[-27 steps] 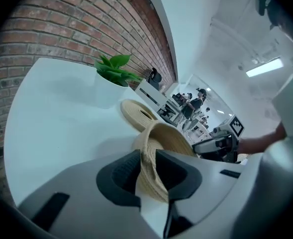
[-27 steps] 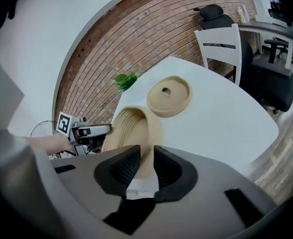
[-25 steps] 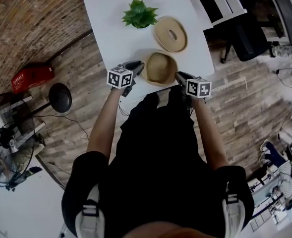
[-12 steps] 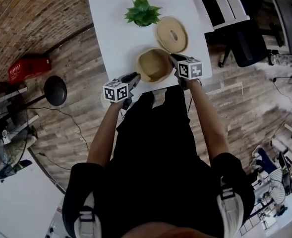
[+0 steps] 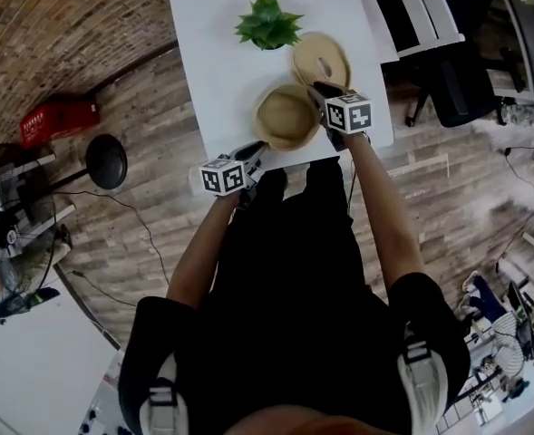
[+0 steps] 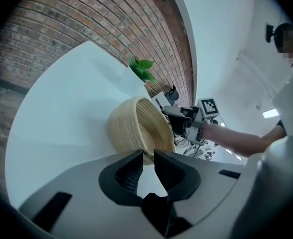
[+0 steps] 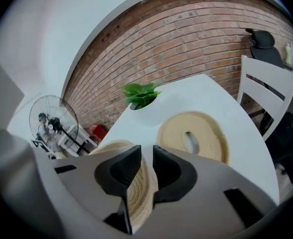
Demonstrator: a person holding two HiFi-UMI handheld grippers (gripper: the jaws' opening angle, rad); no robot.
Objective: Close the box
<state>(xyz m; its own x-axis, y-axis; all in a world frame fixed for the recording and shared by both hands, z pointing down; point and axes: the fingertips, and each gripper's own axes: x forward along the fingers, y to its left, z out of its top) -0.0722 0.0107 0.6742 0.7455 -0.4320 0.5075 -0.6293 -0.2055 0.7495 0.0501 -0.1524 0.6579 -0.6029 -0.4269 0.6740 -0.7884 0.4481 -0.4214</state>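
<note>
I'm gripping the woven box (image 5: pixel 286 118) by its rim with my right gripper (image 5: pixel 315 90), jaws just easing wider, left gripper (image 5: pixel 255 149) ajar, narrowing on nothing, and the lid (image 5: pixel 320 59) is lying beside it on the table (image 5: pixel 212 43), not yet on.

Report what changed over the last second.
The left gripper let go of the basket and drew back to the near edge of the table. Its jaws, just closing, hold nothing. The right gripper swung away from the person to beside the lid. Its jaws, which just opened a little, are on the basket's rim. The plant and lid stayed put.
</note>
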